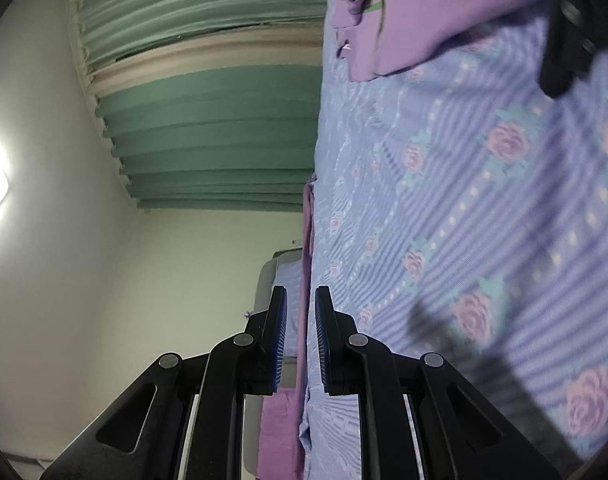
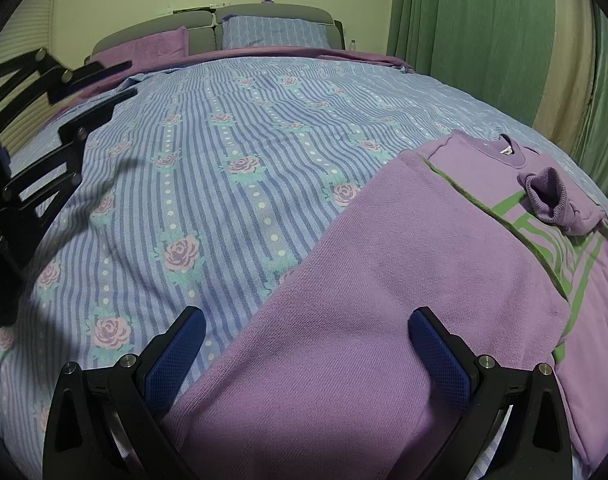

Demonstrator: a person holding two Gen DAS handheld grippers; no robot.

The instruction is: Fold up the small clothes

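One sweater (image 2: 384,280) is lying on the bed (image 2: 223,160), one side already folded over. I'm holding my right gripper (image 2: 308,344) wide open over the near hem, gripping nothing. My left gripper (image 1: 300,320) is closed and empty, well off to the side. Next I'm judging the far sleeve (image 2: 552,200) needs folding in.

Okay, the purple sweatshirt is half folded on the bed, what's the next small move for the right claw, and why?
Probably lower the right claw and close it on the near edge of the purple sweatshirt. It stands open with that edge between its fingers, gripping nothing, and one side and a cuffed sleeve are already folded in. The left claw is shut and off to the side.
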